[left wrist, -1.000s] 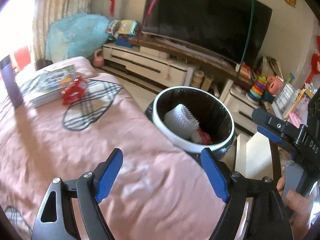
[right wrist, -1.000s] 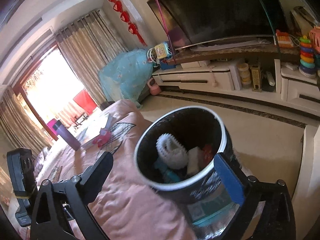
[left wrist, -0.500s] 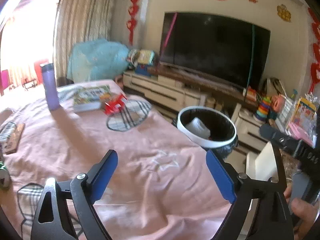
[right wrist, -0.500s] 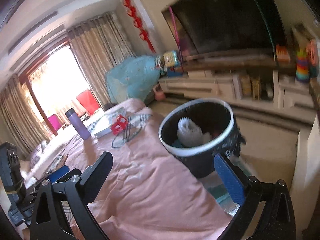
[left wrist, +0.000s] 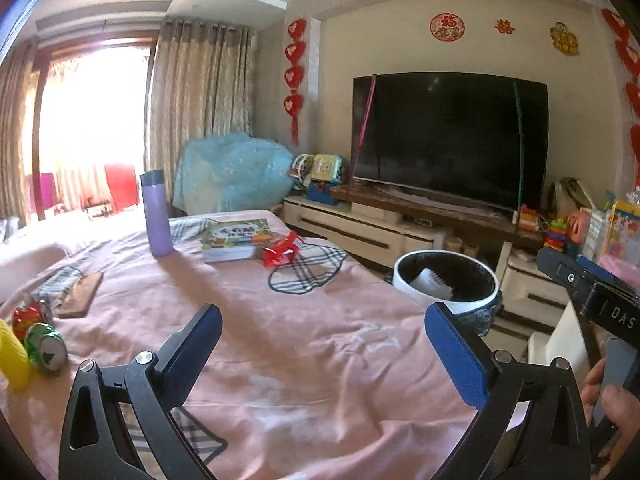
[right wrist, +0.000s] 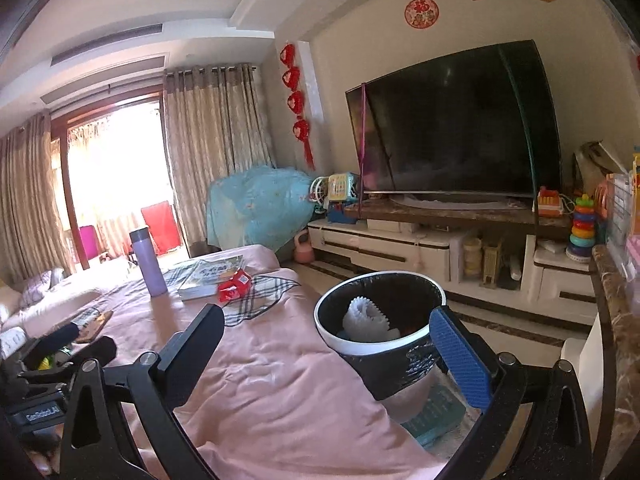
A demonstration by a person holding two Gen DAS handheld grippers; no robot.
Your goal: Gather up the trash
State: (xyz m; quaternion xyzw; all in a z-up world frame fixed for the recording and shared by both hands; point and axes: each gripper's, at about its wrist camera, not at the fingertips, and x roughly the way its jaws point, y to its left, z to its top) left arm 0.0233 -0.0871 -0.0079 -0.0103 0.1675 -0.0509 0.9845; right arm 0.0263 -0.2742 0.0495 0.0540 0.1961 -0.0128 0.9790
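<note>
The left gripper (left wrist: 320, 354) is opening, its fingers empty; the right gripper (right wrist: 326, 350) gapes empty too. Crushed cans (left wrist: 38, 338) lie left of the left fingers; the trash bin (right wrist: 380, 320) stands just ahead of the right ones.

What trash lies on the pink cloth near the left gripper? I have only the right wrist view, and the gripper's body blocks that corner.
Observer: A crushed green can lies on its side at the near left edge of the pink cloth.
Operator: Anything with it?
Observer: What looks like a red can just behind it, and a yellow object that I cannot identify.
Operator: Is the left gripper carrying anything?
Observer: No, the left gripper has nothing between its jaws, which are opening.
</note>
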